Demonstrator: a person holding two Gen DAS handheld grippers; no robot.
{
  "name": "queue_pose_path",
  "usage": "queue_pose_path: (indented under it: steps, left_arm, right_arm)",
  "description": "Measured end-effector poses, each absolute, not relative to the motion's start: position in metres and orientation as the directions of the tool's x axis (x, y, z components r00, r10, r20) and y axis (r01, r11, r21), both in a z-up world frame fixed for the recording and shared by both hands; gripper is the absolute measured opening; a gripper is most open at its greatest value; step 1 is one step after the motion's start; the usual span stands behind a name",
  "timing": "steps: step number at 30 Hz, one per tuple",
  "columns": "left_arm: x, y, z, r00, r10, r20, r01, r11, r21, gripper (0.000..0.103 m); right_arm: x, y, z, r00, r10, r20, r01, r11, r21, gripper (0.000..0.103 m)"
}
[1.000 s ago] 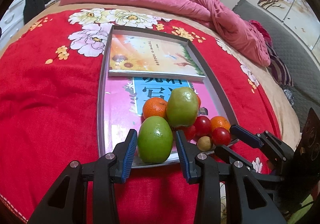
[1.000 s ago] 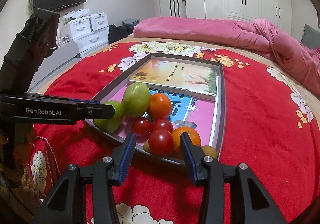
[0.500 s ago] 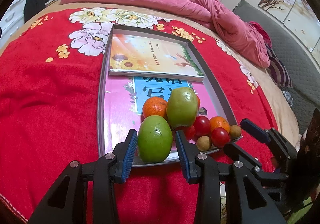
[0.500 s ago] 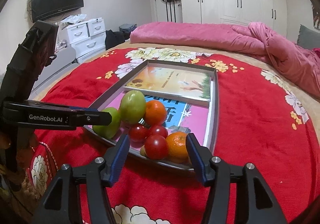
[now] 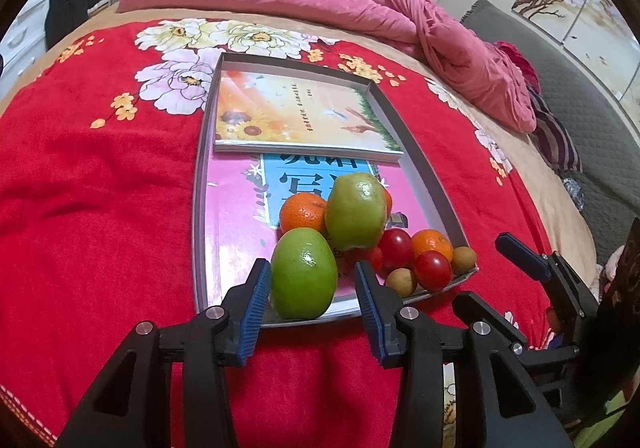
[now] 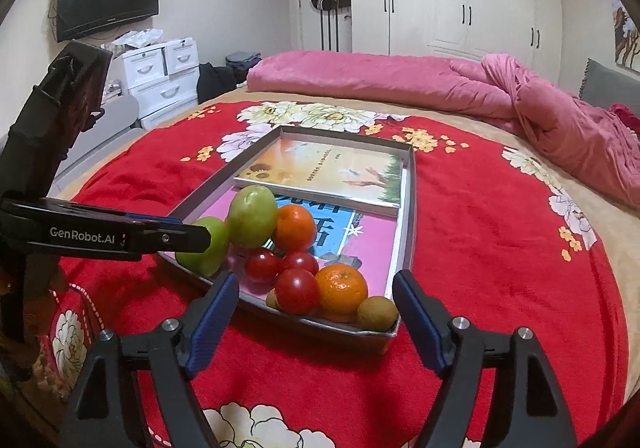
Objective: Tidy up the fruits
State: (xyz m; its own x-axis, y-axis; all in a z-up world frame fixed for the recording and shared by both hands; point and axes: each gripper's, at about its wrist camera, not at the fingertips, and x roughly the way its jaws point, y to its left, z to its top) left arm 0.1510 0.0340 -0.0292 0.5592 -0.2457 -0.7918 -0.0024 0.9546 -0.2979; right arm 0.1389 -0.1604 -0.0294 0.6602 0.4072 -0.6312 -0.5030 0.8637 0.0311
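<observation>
My left gripper is opening off the near green fruit, probably firm and slick; right gripper widening, empty.

A shallow grey tray lies on a bed covered with a red flowered blanket. At its near end sit two green apples, two oranges, three small tomatoes and a small brown fruit. A book lies at the far end. The right hand-held gripper is opening before the tray's near corner, holding nothing. The left hand-held gripper reaches in beside the near apple.
</observation>
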Motion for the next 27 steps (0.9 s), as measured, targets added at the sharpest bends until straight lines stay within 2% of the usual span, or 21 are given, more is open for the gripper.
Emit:
queue_pose_path:
  steps: [2,7,10,18,21,27]
  left_arm:
    - [0.15,0.034,-0.029,0.562,-0.247,-0.79,-0.004,0.954,-0.301,0.056]
    - [0.149,0.033,-0.027,0.561,-0.247,-0.79,0.004,0.955,-0.296,0.056]
    - [0.147,0.032,-0.025,0.564,-0.243,-0.789,0.006,0.957,-0.29,0.061]
    - [0.144,0.033,-0.021,0.57,-0.236,-0.787,0.005,0.959,-0.284,0.061]
    - [0.143,0.033,-0.02,0.573,-0.232,-0.786,0.004,0.96,-0.28,0.071]
    - [0.139,0.033,-0.015,0.581,-0.223,-0.783,0.005,0.963,-0.27,0.073]
  right_arm:
    - [0.138,-0.161,-0.029,0.664,0.401,-0.631,-0.495,0.869,0.031,0.083]
    - [0.14,-0.165,-0.029,0.668,0.39,-0.634,-0.475,0.879,0.041,0.083]
    - [0.141,-0.167,-0.028,0.668,0.389,-0.634,-0.466,0.883,0.05,0.086]
    - [0.141,-0.169,-0.028,0.668,0.372,-0.644,-0.445,0.894,0.055,0.09]
    - [0.14,-0.17,-0.028,0.67,0.365,-0.646,-0.435,0.899,0.056,0.091]
    - [0.139,-0.171,-0.027,0.677,0.353,-0.646,-0.422,0.905,0.053,0.094]
